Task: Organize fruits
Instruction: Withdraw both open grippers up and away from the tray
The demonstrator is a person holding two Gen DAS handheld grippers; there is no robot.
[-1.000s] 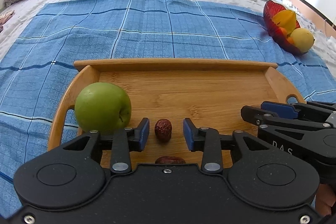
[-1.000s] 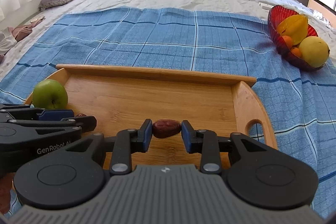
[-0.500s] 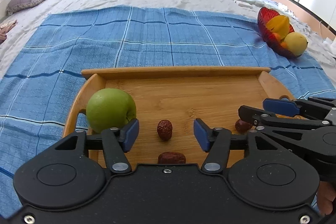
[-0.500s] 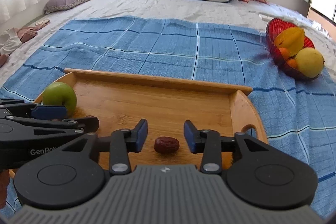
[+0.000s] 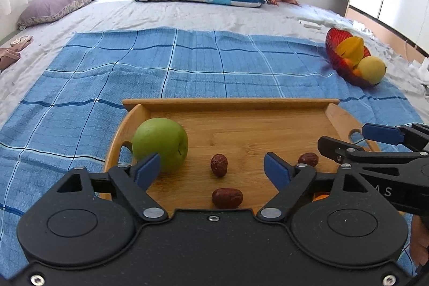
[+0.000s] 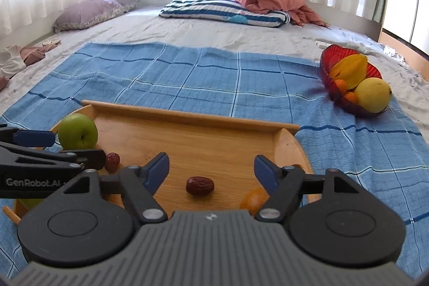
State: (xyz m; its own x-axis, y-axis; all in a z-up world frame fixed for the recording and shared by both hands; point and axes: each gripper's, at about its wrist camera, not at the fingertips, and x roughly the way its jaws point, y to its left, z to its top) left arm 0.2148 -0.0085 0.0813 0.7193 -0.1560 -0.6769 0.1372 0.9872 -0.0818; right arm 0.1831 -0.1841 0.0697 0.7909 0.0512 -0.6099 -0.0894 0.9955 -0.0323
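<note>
On wooden tray (image 5: pixel 241 109): three red dates (image 5: pixel 219 164) and green apple (image 5: pixel 160 148) resting free, grouped for sorting. Left gripper (image 5: pixel 211 169) and right gripper (image 6: pixel 211 169) both opening wide, gripping nothing, clear of deposited fruit.

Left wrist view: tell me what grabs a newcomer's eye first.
The big green apple stands out at the left end of the wooden tray, which sits on a blue checked cloth. Three dark red dates lie on the tray near it, none between the opening jaws of the left gripper. Far right, a red bowl holds yellow and orange fruit.
</note>
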